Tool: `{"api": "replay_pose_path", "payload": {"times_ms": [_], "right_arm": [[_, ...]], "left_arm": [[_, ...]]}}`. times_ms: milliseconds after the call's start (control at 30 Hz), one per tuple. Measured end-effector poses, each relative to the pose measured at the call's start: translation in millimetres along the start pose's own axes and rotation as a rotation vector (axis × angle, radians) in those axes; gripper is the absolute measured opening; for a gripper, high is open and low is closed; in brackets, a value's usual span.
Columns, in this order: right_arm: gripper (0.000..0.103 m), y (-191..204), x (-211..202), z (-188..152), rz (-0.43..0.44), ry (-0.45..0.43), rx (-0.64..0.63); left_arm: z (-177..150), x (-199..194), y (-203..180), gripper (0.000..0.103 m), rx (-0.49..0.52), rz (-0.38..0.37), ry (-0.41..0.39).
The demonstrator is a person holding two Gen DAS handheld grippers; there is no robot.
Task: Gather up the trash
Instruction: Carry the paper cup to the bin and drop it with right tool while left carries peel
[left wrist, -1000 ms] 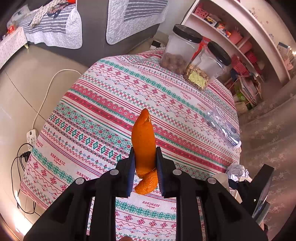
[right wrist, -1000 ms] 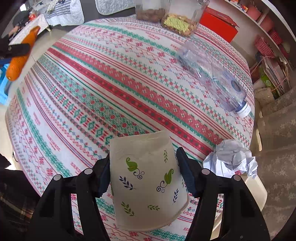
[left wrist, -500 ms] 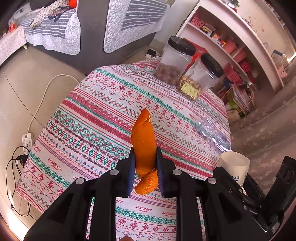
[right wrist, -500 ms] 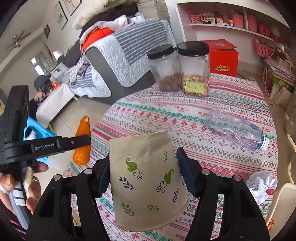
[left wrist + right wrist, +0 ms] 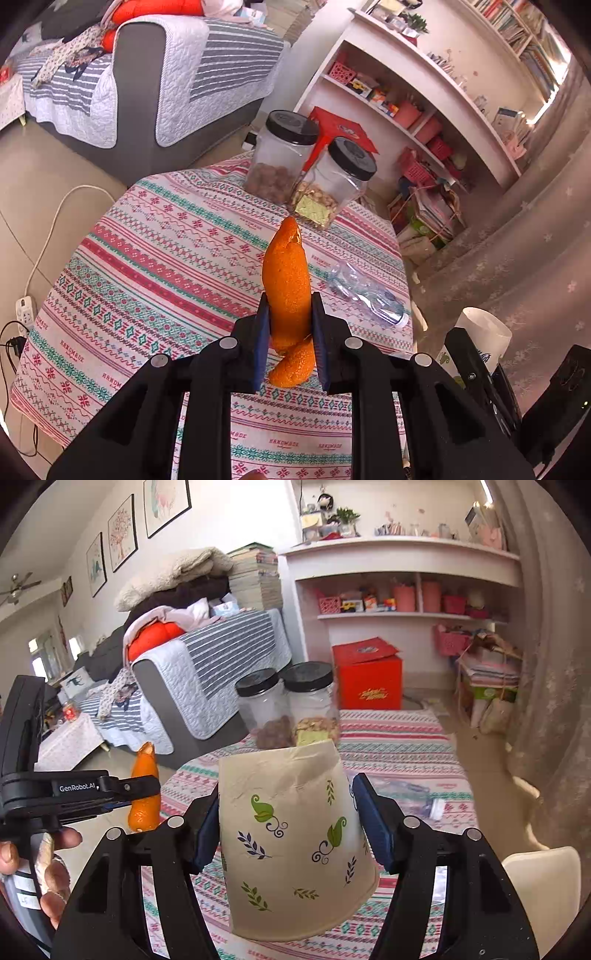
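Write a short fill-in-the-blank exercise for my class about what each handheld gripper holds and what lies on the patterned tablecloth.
1. The left gripper is shut on a piece of ____ peel.
2. The right gripper clamps a leaf-printed paper ____.
3. The clear plastic bottle lies on its ____ on the striped tablecloth.
4. The two clear plastic jars have ____ lids.

Missing words: orange; cup; side; black

The cup hides much of the table and the lower fronts of both jars. The bottle behind it is blurred. In the left view, only the cup's rim shows behind the right tongs.
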State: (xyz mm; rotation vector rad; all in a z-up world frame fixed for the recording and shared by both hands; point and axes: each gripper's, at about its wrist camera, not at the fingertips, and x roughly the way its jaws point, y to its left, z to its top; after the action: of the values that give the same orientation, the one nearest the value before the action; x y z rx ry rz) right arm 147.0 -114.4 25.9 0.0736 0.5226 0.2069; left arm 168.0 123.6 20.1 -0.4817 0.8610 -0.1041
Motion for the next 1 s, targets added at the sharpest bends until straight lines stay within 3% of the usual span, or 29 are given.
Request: {"api": "replay_pose_path", "payload": {"times_ms": [167, 333, 500, 733, 800, 833, 1000], "right_arm": [[0.063, -37.0, -27.1, -4.3, -0.193, -0.072, 0.033], [0.063, -77.6, -53.0, -19.6, -0.438, -0.119, 0.068], [0.063, -128.9, -70.9, -43.1, -0.642, -0.093, 0.146], [0.064, -178.4, -90.0, -73.6, -0.822, -0.050, 0.225], [0.074, -184.9, -98.0, -81.7, -0.896, -0.067, 0.237], [0.093, -186.7, -104.7, -86.3, -0.938, -0.090, 0.255], [0.096, -194.4, -125.1, -98.6, -0.959, -0.147, 0.286]], "left_arm": [[-3.5, 3.1, -34.4, 0.021, 0.049, -0.074, -0.021], [-10.7, 12.1, -75.3, 0.021, 0.108, -0.154, -0.004], [-20.3, 20.0, -114.1, 0.021, 0.166, -0.230, 0.018], [-45.2, 45.5, -168.7, 0.021, 0.257, -0.309, 0.095], [-54.7, 53.4, -187.4, 0.021, 0.294, -0.329, 0.118], [-58.8, 57.6, -196.5, 0.021, 0.312, -0.340, 0.131], [-83.9, 74.8, -243.0, 0.021, 0.405, -0.392, 0.189]]}}
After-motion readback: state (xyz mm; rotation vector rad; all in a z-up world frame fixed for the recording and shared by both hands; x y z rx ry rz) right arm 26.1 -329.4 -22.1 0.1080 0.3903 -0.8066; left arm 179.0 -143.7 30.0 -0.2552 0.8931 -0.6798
